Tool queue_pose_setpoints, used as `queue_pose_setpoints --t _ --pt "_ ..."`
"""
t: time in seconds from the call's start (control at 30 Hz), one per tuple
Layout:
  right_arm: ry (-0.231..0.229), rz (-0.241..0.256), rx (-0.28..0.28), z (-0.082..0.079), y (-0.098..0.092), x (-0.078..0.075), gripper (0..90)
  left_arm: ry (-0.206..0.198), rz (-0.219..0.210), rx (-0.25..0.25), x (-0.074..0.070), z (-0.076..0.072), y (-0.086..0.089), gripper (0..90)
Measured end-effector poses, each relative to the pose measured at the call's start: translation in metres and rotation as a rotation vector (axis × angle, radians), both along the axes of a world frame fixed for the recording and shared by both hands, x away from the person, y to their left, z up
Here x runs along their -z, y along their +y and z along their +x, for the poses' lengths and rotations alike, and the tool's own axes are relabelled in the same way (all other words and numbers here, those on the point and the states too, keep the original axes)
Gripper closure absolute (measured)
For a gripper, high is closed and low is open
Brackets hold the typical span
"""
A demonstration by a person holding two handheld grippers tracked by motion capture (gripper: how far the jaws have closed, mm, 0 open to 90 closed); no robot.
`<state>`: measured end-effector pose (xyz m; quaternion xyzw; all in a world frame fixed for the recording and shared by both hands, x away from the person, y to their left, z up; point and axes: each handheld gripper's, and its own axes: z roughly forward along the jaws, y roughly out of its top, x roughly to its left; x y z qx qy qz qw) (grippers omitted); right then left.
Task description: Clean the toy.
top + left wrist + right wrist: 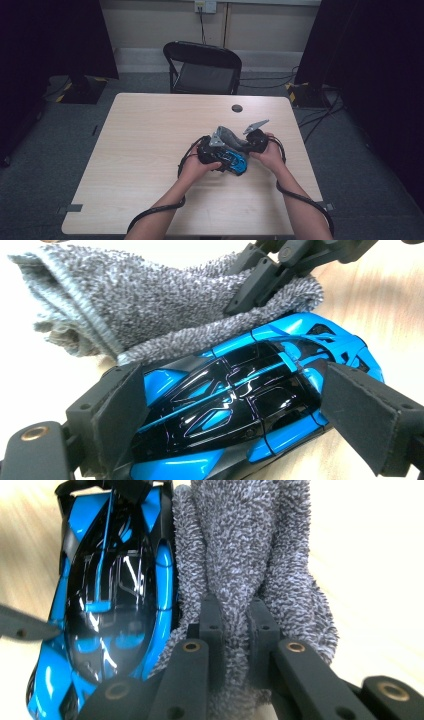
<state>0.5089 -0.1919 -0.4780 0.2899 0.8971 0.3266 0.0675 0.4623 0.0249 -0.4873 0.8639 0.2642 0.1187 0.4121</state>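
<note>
Blue and glossy black, a toy car (240,405) lies on the pale wood table (145,150), a little toward 4 o'clock from the tabletop's middle in the high view, where the person's two hands close round it and cover most of its body. In the left gripper view, the left gripper (232,412) has its two padded jaws set against the car's flanks, one at 8 o'clock and one at 3 o'clock, clamped on the body; the car's lower edge is cut off by the bottom of that view, and its wheels cannot be made out. Just beyond the car, toward 12 o'clock, lies a grey terry cloth (150,305), touching the car's side; its far left end runs out of the picture. The right gripper (232,630) pinches a fold of this cloth, its jaws nearly together with the pile bulging on either side, and the cloth's lower end is hidden behind the gripper's black arms. In the right gripper view the car sits at 9 o'clock from the cloth, pressed against it, its nose cropped at the top. A small dark round object (237,108) sits on the table toward 12 o'clock; what it is cannot be told. A black folding chair (202,67) stands behind the table's far edge.
</note>
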Motion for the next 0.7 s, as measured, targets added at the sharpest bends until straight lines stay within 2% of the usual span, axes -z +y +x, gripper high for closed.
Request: queue_pose_setpoints --t 0.37,0.7 --pt "-0.004 0.001 -0.006 -0.01 -0.018 0.0 81.1 0.0 -0.001 0.003 0.0 -0.001 -0.001 11.8" --pt "0.006 0.0 -0.008 -0.025 -0.041 -0.001 81.1 -0.003 0.0 -0.003 0.0 -0.001 0.0 11.9"
